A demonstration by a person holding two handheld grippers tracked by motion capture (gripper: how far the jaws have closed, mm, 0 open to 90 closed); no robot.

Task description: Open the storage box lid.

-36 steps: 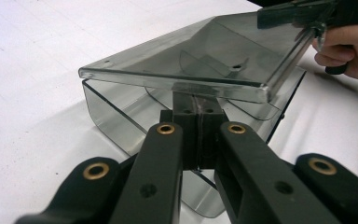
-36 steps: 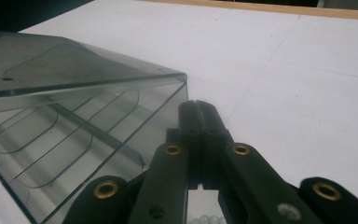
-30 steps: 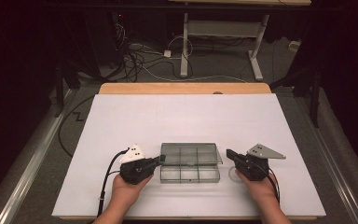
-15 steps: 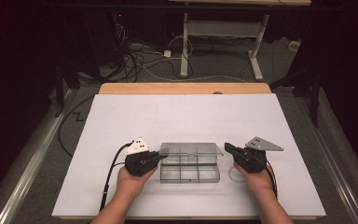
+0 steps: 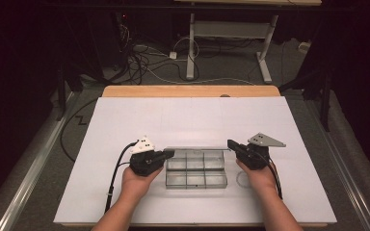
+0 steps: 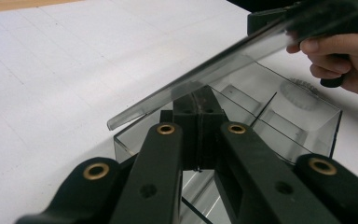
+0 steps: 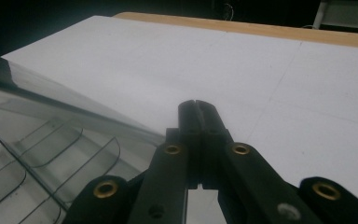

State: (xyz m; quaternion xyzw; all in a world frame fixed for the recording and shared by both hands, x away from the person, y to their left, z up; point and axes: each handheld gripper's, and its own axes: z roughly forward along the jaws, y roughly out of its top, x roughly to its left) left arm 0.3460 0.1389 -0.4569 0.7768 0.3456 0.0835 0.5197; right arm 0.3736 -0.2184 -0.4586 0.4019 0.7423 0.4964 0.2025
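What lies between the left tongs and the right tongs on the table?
In the high view, a clear plastic box with compartments lies between the left tongs and the right tongs, its lid raised.

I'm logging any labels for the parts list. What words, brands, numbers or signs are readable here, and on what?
None can be read.
The clear compartment box and its raised lid are unmarked.
The left claw, the right claw and the white table sheet carry no legible print.

Smoky clear box (image 5: 195,168); black grippers; white table (image 5: 192,120).
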